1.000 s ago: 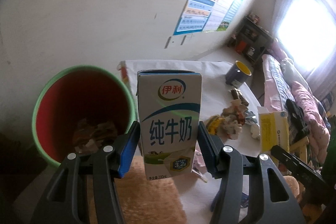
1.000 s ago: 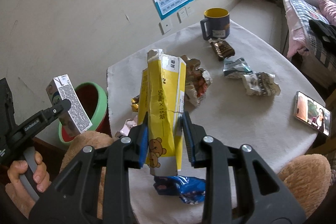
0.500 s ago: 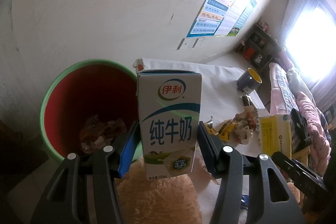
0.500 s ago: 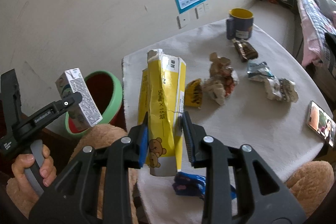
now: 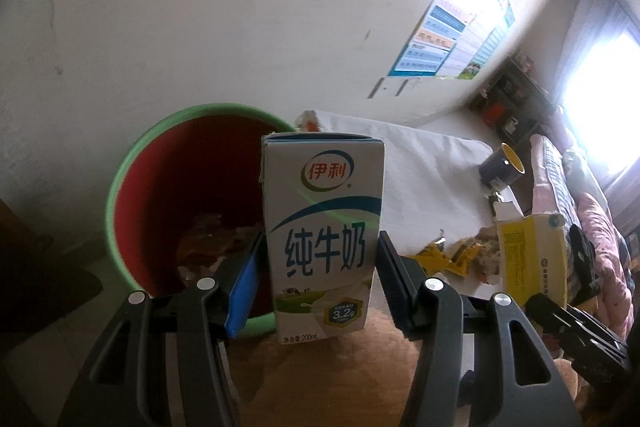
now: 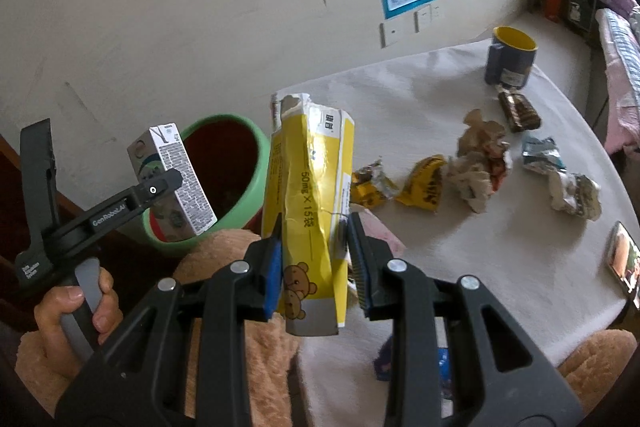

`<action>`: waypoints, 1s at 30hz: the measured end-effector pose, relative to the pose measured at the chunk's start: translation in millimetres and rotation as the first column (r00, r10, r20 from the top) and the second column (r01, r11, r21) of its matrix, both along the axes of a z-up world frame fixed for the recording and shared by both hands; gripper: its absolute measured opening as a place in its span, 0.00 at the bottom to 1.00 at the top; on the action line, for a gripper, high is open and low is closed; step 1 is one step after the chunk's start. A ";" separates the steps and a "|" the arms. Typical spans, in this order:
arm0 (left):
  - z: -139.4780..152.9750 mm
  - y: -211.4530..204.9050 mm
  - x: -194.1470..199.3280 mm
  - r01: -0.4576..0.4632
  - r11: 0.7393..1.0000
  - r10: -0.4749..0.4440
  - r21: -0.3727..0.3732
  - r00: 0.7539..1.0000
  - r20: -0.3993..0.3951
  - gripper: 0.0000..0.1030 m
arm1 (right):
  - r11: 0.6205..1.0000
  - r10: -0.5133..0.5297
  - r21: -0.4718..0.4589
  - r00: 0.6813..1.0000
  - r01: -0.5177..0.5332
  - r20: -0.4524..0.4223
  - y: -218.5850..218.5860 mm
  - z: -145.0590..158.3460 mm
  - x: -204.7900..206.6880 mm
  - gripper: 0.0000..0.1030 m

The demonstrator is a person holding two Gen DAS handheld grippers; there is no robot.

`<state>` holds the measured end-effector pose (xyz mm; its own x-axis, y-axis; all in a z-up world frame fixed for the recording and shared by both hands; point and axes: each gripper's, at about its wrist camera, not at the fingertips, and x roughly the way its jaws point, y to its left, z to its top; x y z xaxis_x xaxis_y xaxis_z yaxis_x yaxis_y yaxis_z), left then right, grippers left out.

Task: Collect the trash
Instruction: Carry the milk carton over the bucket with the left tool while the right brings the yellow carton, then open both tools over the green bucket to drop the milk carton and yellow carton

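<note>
My left tool (image 5: 320, 267), clenching the milk carton (image 5: 322, 239), has swung nearer the bin (image 5: 120, 187), whose contents stay murky, while my right tool (image 6: 314, 267) grips the crushed yellow box (image 6: 310, 219).

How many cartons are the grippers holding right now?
2: a milk carton in the left gripper by the bin, and a yellow carton in the right gripper.

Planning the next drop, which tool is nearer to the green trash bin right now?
Left. The left tool, clamping the milk carton, is right at the green bin's rim. The right tool, gripping the yellow box, sits farther back, toward the table.
</note>
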<state>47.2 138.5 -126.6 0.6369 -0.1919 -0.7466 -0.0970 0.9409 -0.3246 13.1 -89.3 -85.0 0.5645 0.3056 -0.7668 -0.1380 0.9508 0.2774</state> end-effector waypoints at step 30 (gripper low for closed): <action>-23.6 73.8 3.5 -0.153 0.988 0.154 0.012 0.987 -0.053 0.51 | 0.978 0.208 0.022 0.976 -0.207 -0.059 111.5 -15.2 61.5 0.29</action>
<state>50.7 212.3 -150.3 0.6173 -0.0891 -0.7817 -0.2574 0.9160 -0.3077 74.6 22.3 -100.2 0.4402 0.4229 -0.7921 -0.3140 0.8989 0.3055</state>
